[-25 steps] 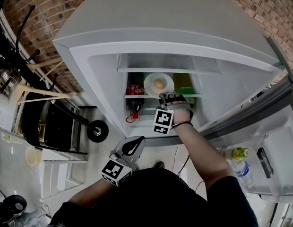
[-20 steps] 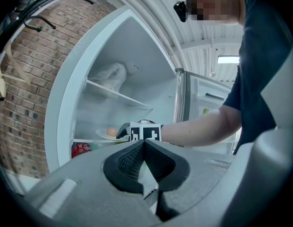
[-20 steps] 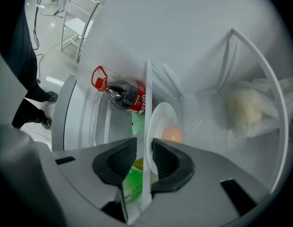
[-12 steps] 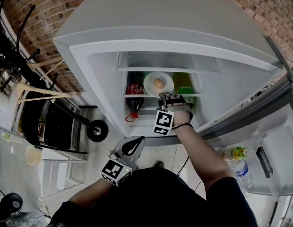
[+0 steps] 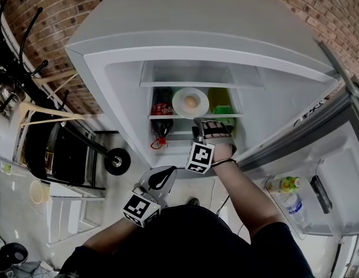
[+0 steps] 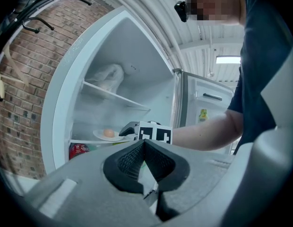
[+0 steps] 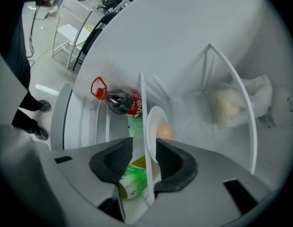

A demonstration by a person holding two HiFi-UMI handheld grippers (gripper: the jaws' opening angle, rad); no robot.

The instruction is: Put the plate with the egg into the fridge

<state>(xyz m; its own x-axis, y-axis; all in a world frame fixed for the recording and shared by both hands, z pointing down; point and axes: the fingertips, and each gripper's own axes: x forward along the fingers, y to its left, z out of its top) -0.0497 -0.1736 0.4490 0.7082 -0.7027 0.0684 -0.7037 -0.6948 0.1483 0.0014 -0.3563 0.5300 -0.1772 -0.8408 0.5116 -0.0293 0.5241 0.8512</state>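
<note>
Now our right gripper (image 5: 201,122) was opening its jaws, the pads loose on either side of the plate's (image 5: 180,105) near rim. That plate sat with the egg (image 5: 191,102) on the fridge (image 5: 110,86) shelf (image 5: 229,116). Our left gripper (image 5: 162,178) hung closed and empty, well back.

The fridge (image 5: 185,16) has a smooth grey outer shell with a dull satin sheen. Its inner walls are white moulded plastic, smooth and faintly glossy. Behind the fridge, the brick wall (image 5: 58,4) is rough and matt.

On the fridge's middle shelf, the plate (image 5: 179,104) is smooth, glossy white (ceramic or plastic, I cannot tell), and the egg (image 5: 191,102) has a matt tan shell. Lower in the fridge, the cola bottle (image 5: 162,110) is glossy clear plastic with a shiny red label.

On the fridge's upper shelf, the bag (image 7: 241,98) is thin, crinkled, translucent film.

In front of the fridge, the left gripper (image 6: 144,145) has a matt grey plastic body and black, ribbed, rubbery pads (image 6: 130,162).
</note>
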